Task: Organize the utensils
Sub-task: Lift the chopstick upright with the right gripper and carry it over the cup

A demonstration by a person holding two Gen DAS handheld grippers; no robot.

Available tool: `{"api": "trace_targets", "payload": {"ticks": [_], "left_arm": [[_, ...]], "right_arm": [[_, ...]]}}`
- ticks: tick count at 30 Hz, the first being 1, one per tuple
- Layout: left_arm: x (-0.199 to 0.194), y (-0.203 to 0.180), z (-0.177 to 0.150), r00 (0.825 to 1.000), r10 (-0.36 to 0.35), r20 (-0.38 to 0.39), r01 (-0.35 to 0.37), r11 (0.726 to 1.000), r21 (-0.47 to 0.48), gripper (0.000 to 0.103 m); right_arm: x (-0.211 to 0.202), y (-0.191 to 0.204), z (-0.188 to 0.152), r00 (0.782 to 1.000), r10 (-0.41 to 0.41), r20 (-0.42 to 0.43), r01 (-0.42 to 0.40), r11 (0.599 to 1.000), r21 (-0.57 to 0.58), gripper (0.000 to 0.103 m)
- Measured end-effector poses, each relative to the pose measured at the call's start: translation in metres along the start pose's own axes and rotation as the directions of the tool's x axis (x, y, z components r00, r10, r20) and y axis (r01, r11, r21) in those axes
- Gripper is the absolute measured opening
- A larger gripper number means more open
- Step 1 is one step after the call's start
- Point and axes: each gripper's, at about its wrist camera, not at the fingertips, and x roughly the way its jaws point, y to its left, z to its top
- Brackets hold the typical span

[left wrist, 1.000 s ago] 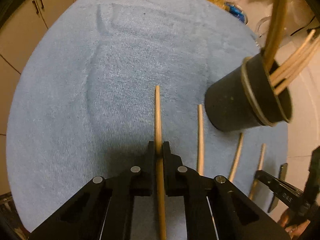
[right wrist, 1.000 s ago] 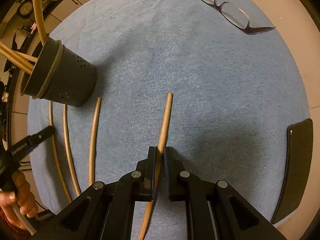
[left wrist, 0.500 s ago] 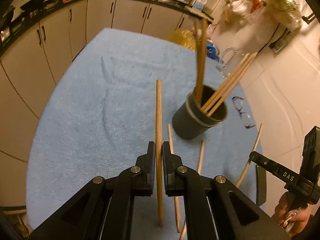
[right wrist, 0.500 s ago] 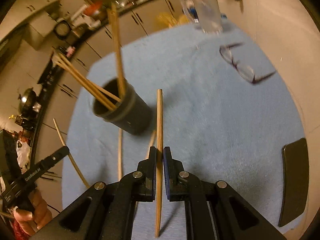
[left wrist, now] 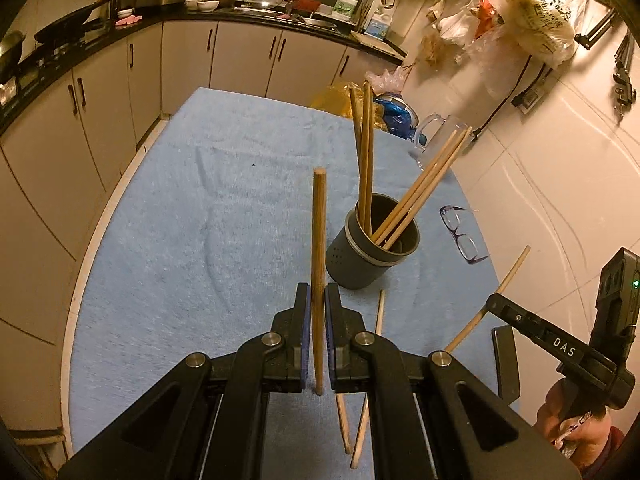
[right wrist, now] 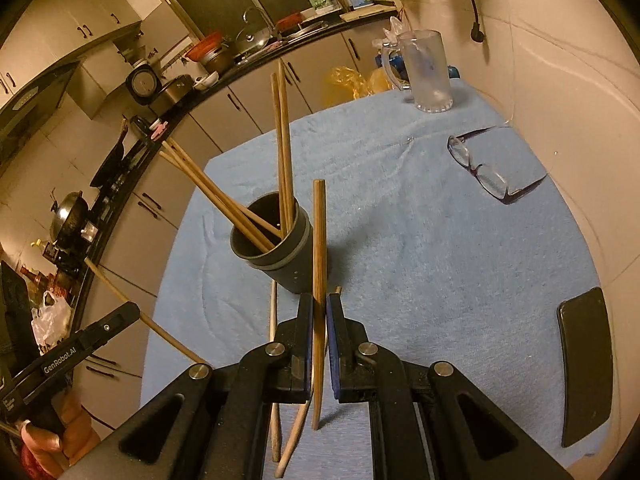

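Observation:
A dark grey holder (left wrist: 370, 252) stands on the blue towel and holds several wooden chopsticks (left wrist: 365, 160); it also shows in the right wrist view (right wrist: 280, 248). My left gripper (left wrist: 318, 304) is shut on one chopstick (left wrist: 319, 240), held upright above the towel, left of the holder. My right gripper (right wrist: 319, 306) is shut on another chopstick (right wrist: 319, 240), held upright just right of the holder. Two loose chopsticks (left wrist: 366, 380) lie on the towel in front of the holder; they also show in the right wrist view (right wrist: 274, 360).
Glasses (right wrist: 486, 168) lie on the towel (right wrist: 440, 260) at the right. A glass mug (right wrist: 426, 72) stands at the far edge. A black phone (right wrist: 586, 364) lies near the right edge. Kitchen cabinets (left wrist: 100, 112) surround the table.
Both grippers have lifted their chopsticks off the towel and tilted them upright. Both have drawn back and up, so the holder now sits farther ahead.

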Motion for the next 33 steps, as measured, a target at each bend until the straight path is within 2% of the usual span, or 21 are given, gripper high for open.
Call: {"api": "trace_targets", "payload": {"ticks": [33], "left_arm": [[-0.027,-0.029,-0.005,0.989,0.093,0.112,-0.103,0.990,0.092,0.006]], "right_arm": [[-0.032,0.005,0.003,0.998,0.044,0.047,-0.045,0.999,0.012,0.007]]}}
